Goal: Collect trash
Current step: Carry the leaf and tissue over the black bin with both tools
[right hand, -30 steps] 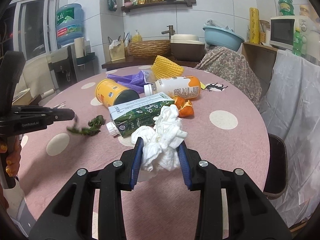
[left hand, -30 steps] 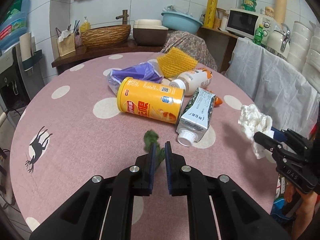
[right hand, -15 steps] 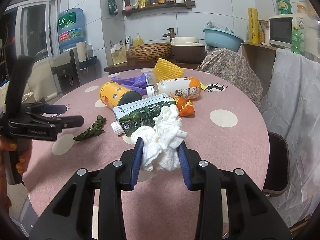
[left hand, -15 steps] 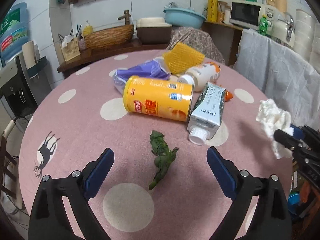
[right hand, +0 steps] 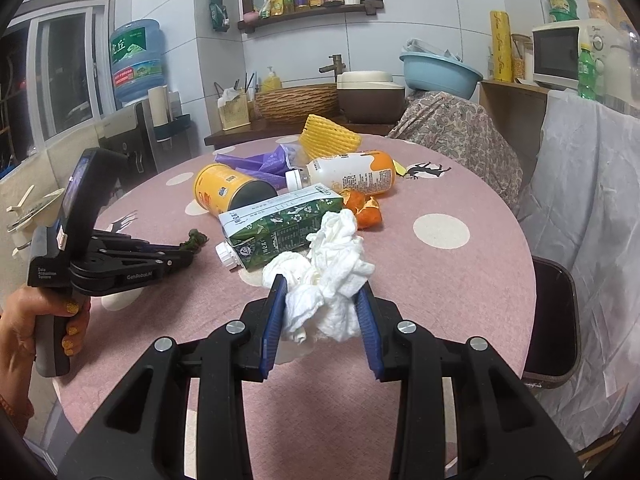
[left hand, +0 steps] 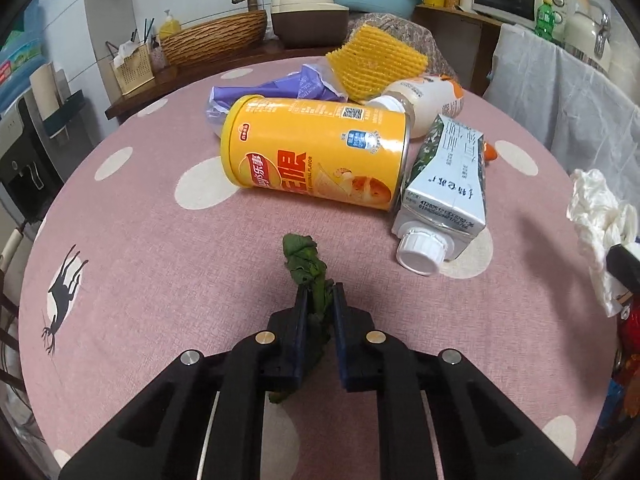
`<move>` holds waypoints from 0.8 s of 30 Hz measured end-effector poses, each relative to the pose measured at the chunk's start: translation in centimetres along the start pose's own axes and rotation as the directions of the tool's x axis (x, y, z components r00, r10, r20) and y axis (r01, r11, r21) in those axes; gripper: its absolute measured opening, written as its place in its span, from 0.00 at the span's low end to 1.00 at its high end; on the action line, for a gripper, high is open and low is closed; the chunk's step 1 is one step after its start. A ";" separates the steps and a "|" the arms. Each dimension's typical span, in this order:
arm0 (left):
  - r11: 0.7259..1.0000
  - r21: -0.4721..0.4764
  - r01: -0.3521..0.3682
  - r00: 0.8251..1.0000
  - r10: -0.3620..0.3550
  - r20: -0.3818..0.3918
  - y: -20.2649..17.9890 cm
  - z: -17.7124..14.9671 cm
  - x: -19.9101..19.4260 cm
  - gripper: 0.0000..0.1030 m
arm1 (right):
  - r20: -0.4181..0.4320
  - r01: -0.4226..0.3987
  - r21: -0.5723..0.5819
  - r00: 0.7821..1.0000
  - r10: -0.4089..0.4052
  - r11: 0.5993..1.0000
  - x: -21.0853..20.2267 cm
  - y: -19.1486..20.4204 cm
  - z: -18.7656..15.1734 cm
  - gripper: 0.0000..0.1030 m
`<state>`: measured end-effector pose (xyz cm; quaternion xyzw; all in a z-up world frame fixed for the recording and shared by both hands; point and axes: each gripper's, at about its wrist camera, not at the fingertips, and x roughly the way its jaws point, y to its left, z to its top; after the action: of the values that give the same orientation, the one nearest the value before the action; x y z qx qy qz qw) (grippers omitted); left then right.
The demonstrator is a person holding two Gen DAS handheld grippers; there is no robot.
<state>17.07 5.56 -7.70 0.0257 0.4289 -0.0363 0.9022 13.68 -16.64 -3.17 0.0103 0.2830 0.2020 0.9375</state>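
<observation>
- Spreading under everything, the round pink table (left hand: 132, 240) carries the litter we are clearing, most of it heaped toward the far side.
- We see a yellow chip canister (left hand: 316, 152) lying on its side at the centre, open end to the right, touching the toppled milk carton (left hand: 448, 188); both look dropped rather than set down.
- Behind them a drink bottle (right hand: 352, 174), a purple wrapper (left hand: 276, 88) and a yellow foam net (left hand: 376, 60) crowd together, with orange peel (right hand: 362, 210) just right of the carton.
- We hold a crumpled white tissue (right hand: 328, 276) in the right gripper (right hand: 322, 312), its pads pressed into the wad and raised clear of the cloth, likely parked until a bin is reached.
- Nearest us, the left gripper (left hand: 320, 320) is pinched almost closed on a wilted green leaf (left hand: 308, 268); the leaf's far tip pokes out beyond the fingertips and its stem trails back between the pads.
</observation>
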 end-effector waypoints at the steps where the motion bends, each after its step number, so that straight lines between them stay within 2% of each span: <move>1: 1.000 -0.010 0.006 1.000 -0.006 0.012 0.2 -0.1 -0.4 0.11 | 0.000 0.000 -0.001 1.000 0.000 1.000 0.0 0.0 0.0 0.34; 4: 0.998 -0.040 0.052 0.998 -0.050 0.042 0.7 -0.1 -1.6 0.11 | 0.001 -0.004 0.001 1.000 0.004 1.000 0.0 -0.1 0.0 0.34; 12: 0.988 -0.029 0.149 0.981 -0.144 0.133 0.0 0.6 -5.6 0.11 | -0.003 -0.025 0.005 1.000 0.025 1.000 0.3 -0.1 -0.2 0.34; 18: 0.977 0.038 0.208 0.962 -0.212 0.173 -2.8 2.0 -6.8 0.11 | 0.002 -0.021 0.009 1.000 0.021 1.000 0.2 -0.3 -0.2 0.34; 21: 0.969 0.082 0.232 0.954 -0.243 0.175 -4.9 3.3 -6.3 0.11 | 0.009 -0.009 0.009 1.000 0.008 1.000 -0.2 -0.7 -0.2 0.34; 24: 0.952 0.100 0.288 0.941 -0.301 0.157 -6.4 4.5 -5.6 0.11 | 0.019 0.015 0.017 1.000 -0.015 1.000 -0.8 -1.7 -0.2 0.34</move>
<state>16.47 -0.97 -0.66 -0.0078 0.3476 -0.1894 0.9183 13.61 -18.57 -3.13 0.0180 0.2757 0.1926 0.9416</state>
